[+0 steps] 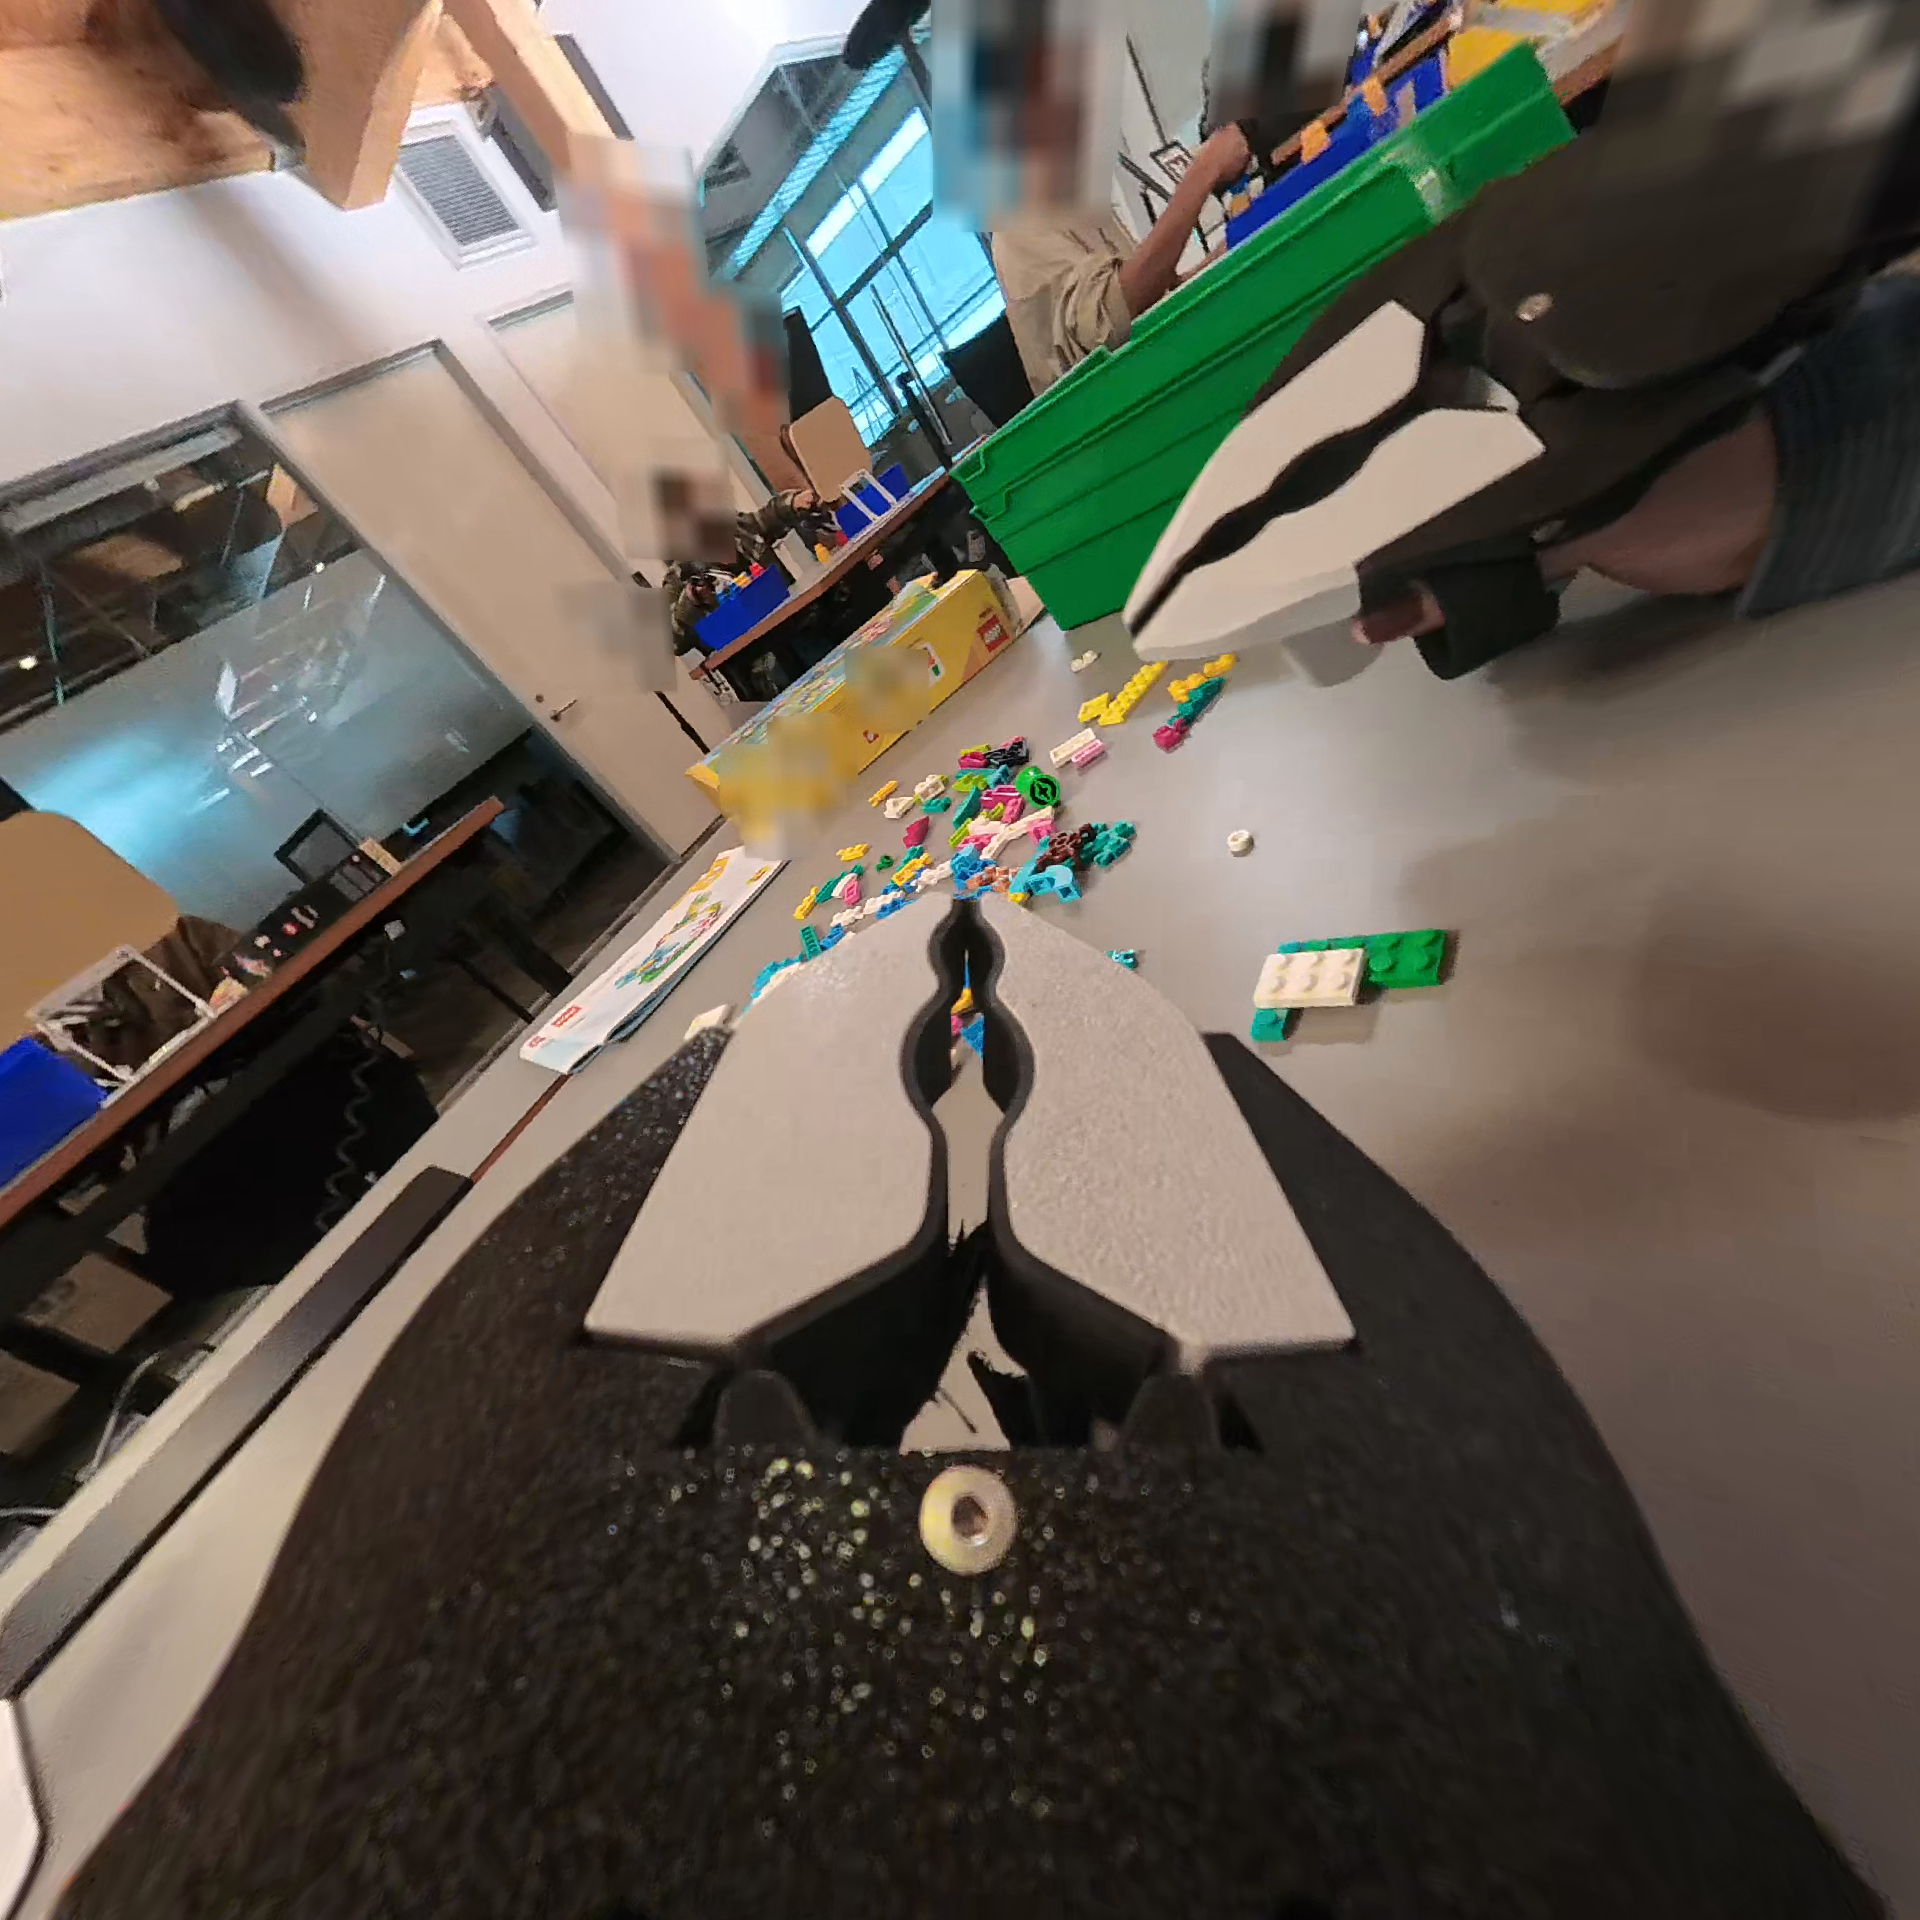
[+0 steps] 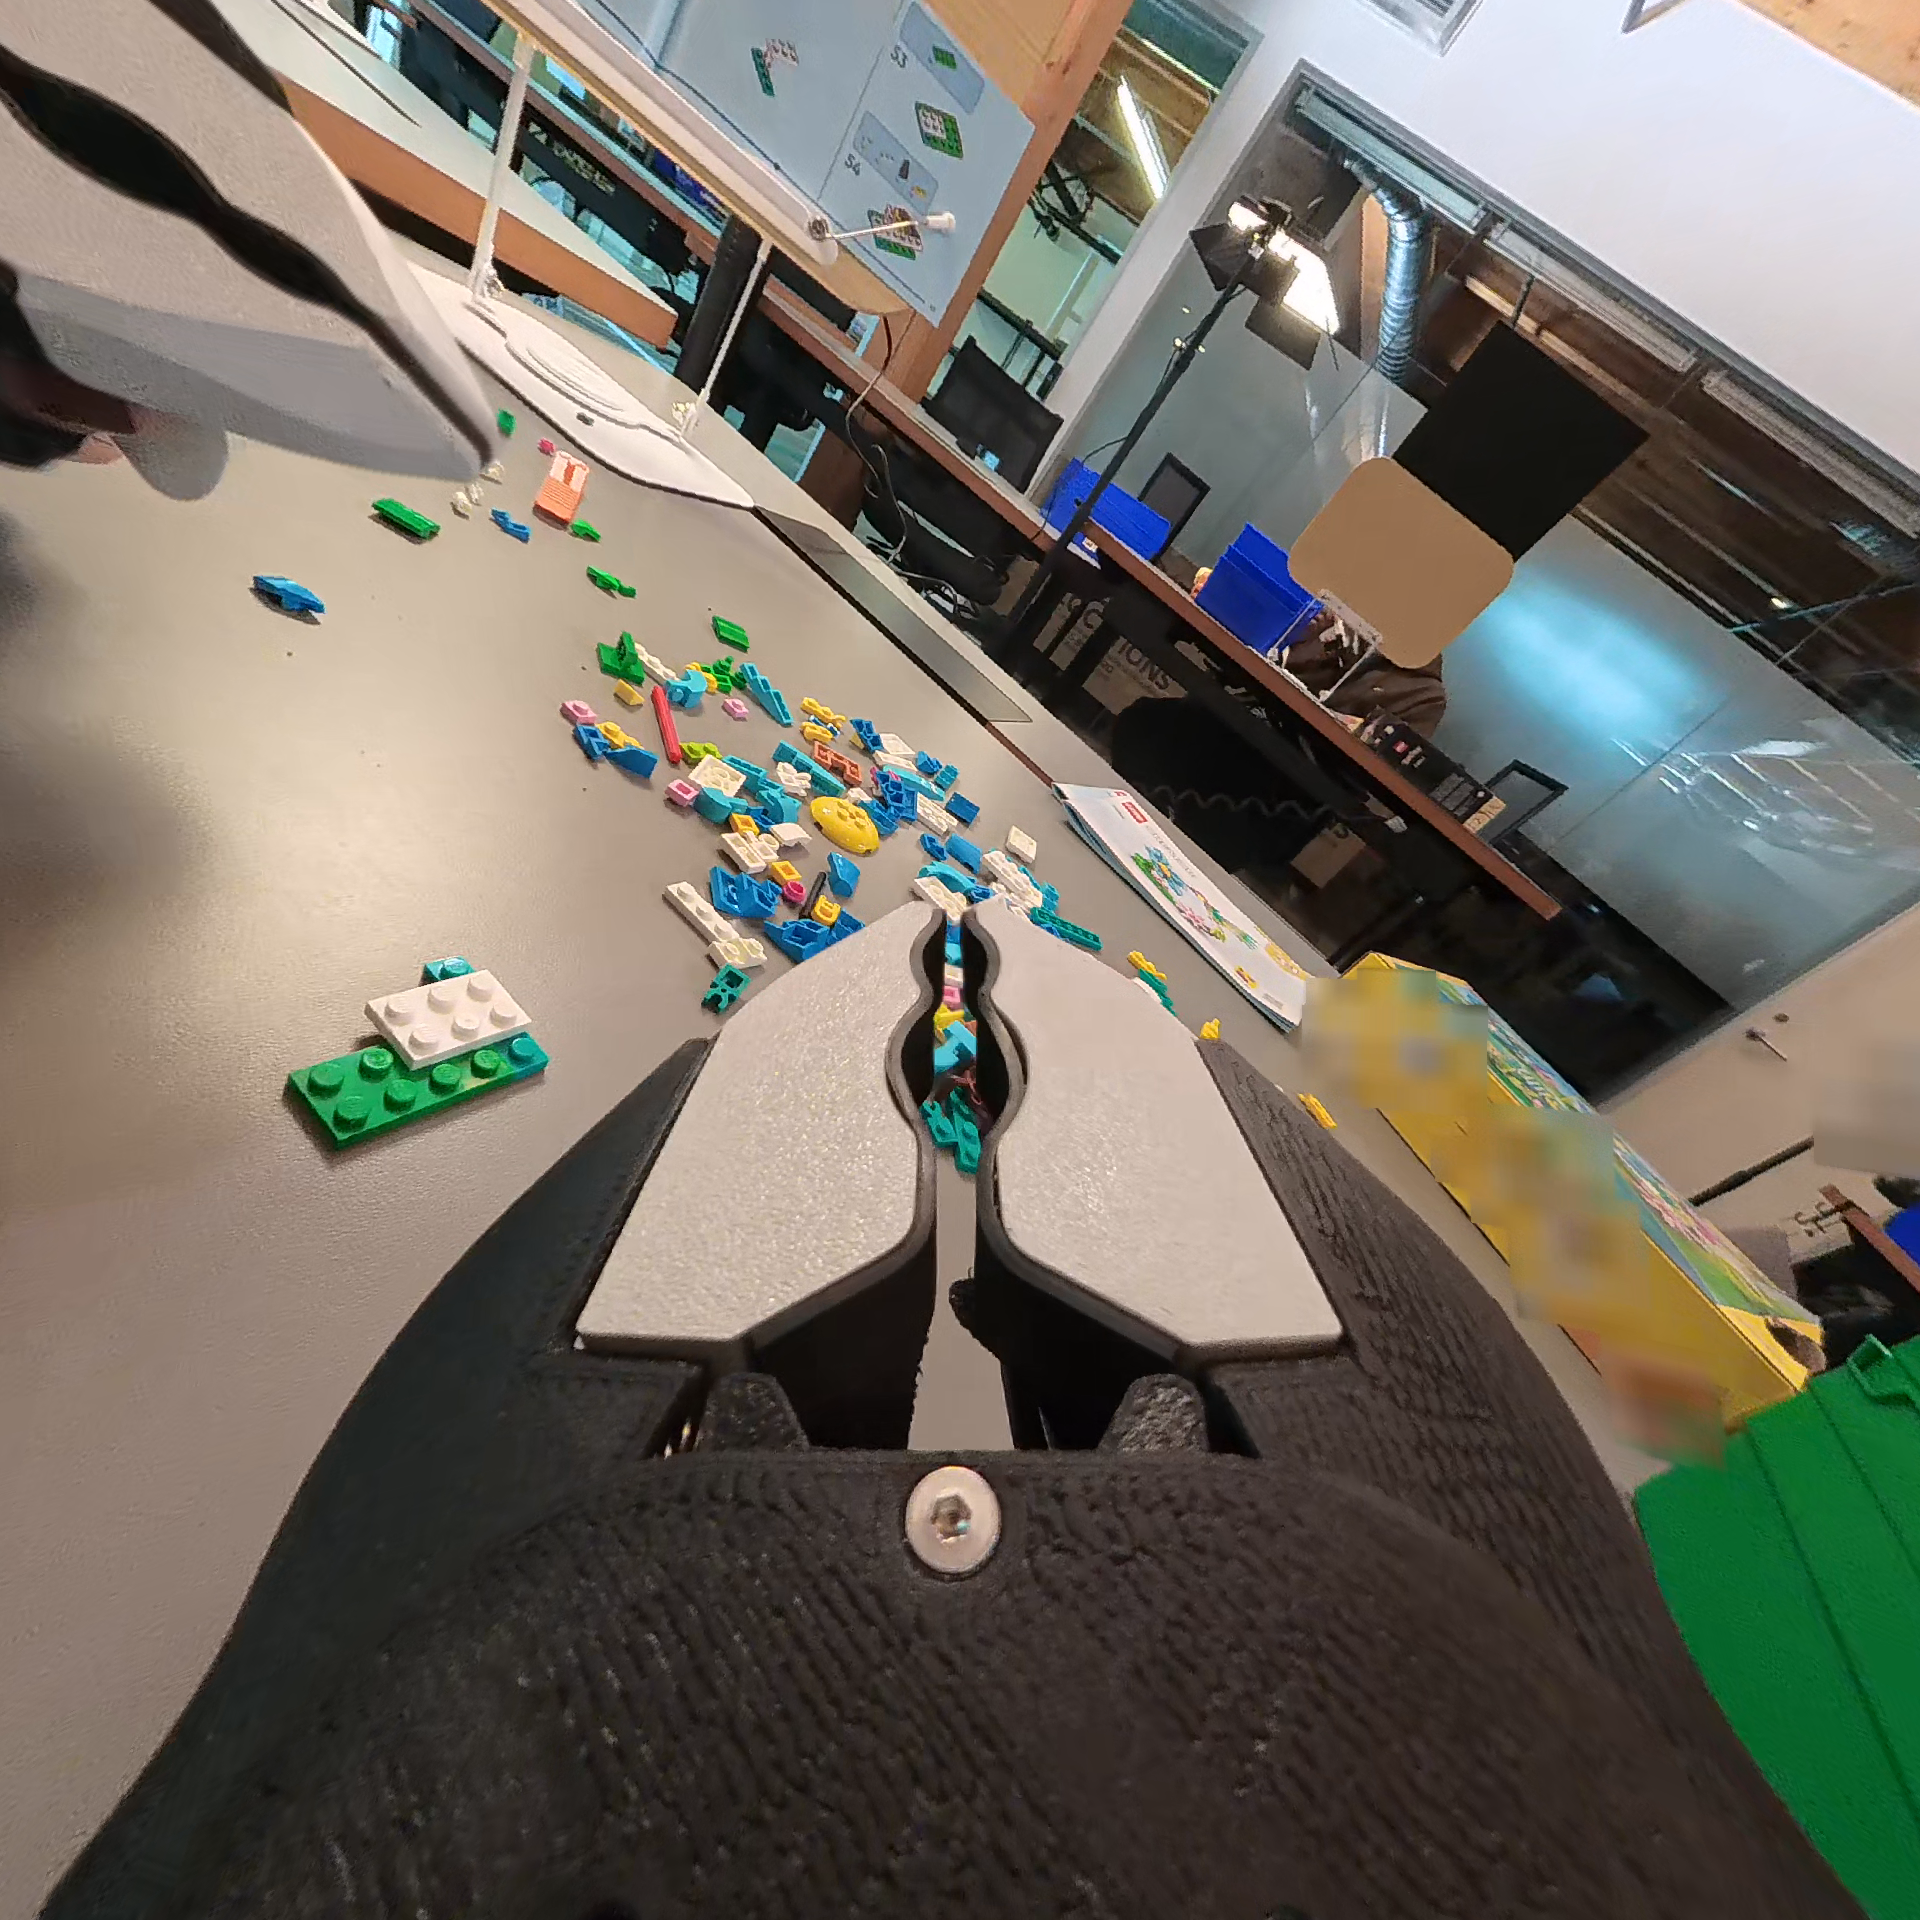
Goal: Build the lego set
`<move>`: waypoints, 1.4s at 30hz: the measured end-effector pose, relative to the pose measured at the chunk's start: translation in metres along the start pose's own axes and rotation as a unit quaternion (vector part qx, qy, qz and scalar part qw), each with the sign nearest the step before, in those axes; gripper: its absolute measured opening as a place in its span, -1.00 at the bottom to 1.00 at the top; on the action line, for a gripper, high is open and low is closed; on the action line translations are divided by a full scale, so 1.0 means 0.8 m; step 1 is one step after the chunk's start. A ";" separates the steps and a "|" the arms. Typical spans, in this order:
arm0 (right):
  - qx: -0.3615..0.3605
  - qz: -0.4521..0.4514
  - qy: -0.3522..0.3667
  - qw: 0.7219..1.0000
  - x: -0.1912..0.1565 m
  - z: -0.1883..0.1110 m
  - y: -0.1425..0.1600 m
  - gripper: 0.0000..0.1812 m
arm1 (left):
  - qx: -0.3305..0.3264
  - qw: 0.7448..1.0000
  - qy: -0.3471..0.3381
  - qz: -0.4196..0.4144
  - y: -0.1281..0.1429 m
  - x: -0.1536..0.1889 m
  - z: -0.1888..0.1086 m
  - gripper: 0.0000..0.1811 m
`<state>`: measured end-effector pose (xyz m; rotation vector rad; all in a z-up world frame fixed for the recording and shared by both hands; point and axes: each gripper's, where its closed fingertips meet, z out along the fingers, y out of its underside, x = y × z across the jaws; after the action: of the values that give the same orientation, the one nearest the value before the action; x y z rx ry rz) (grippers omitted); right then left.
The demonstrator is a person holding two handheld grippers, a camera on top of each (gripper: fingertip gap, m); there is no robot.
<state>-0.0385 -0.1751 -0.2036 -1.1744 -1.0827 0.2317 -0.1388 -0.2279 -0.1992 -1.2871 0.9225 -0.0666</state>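
Observation:
A small build (image 1: 1351,971) lies on the grey table (image 1: 1558,935): a green plate with a white plate on it and a teal piece under one end. It also shows in the right wrist view (image 2: 416,1081). A pile of loose small bricks (image 1: 987,831) lies beyond it and shows in the right wrist view too (image 2: 790,810). My left gripper (image 1: 971,912) is shut and looks empty, its tips over the near edge of the pile. My right gripper (image 2: 956,920) is shut and looks empty, above the other side of the pile. Each gripper shows in the other's view, right (image 1: 1138,629) and left (image 2: 473,457).
A green bin (image 1: 1195,416) and a yellow box (image 1: 862,696) stand at the table's far side. An instruction booklet (image 1: 665,956) lies near the edge. A stand holding an open instruction page (image 2: 831,104) is at the back. More scattered bricks (image 2: 405,514) lie near it. People sit at other tables. There is about 12 cm between the tips of the two grippers.

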 end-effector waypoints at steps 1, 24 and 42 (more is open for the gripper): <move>0.002 -0.001 -0.003 1.000 -0.001 0.001 0.000 -1.00 | 0.000 1.000 0.002 0.009 -0.001 0.002 0.000 -1.00; 0.015 -0.043 -0.037 0.998 -0.022 0.004 -0.005 -1.00 | -0.028 0.994 0.050 0.096 0.003 0.035 -0.007 -1.00; 0.010 -0.056 -0.043 0.997 -0.026 0.005 -0.003 -1.00 | -0.037 0.992 0.059 0.108 0.008 0.040 -0.007 -1.00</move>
<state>-0.0532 -0.1871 -0.2135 -1.0914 -1.2153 0.2074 -0.1243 -0.2464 -0.2221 -1.2533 1.1703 0.0631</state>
